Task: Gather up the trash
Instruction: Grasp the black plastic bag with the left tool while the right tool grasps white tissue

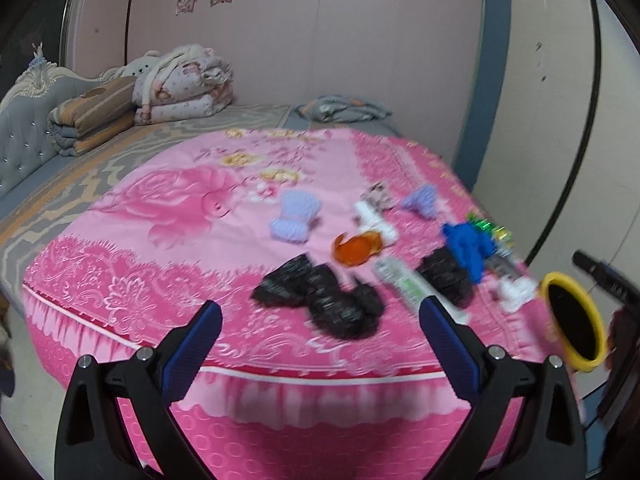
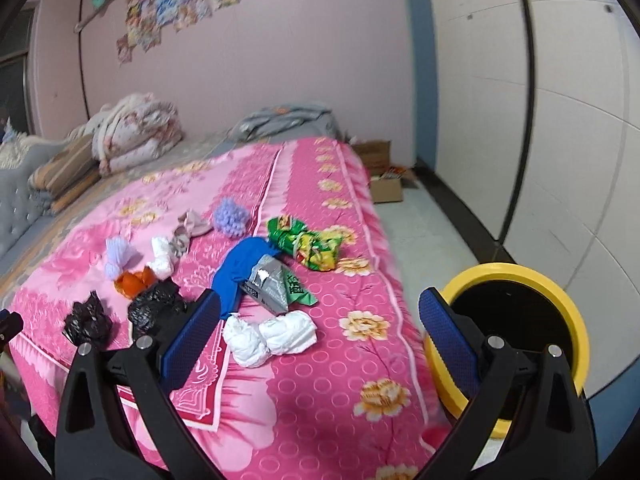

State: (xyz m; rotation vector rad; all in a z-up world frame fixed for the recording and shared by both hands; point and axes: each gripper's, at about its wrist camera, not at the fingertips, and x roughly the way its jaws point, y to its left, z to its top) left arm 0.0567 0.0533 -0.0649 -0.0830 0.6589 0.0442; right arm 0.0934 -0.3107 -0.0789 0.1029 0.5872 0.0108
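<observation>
Trash lies on a pink floral bedspread (image 1: 168,240): crumpled black bags (image 1: 320,296) (image 2: 156,306), an orange wrapper (image 1: 356,250) (image 2: 134,280), a silver-green packet (image 1: 408,284) (image 2: 276,284), a green snack bag (image 2: 308,244), white crumpled tissue (image 2: 268,336) (image 1: 514,290) and a blue cloth (image 2: 240,268) (image 1: 466,246). A yellow-rimmed bin (image 2: 516,336) (image 1: 576,320) stands beside the bed at the right. My left gripper (image 1: 320,320) is open, just short of the black bags. My right gripper (image 2: 320,316) is open above the white tissue.
Lilac knitted items (image 1: 296,216) (image 2: 230,216) and a small patterned cloth (image 2: 192,226) lie further back. Folded quilts (image 1: 180,84) and a grey headboard (image 1: 24,120) are at the far left. Cardboard boxes (image 2: 382,172) sit on the floor by the wall.
</observation>
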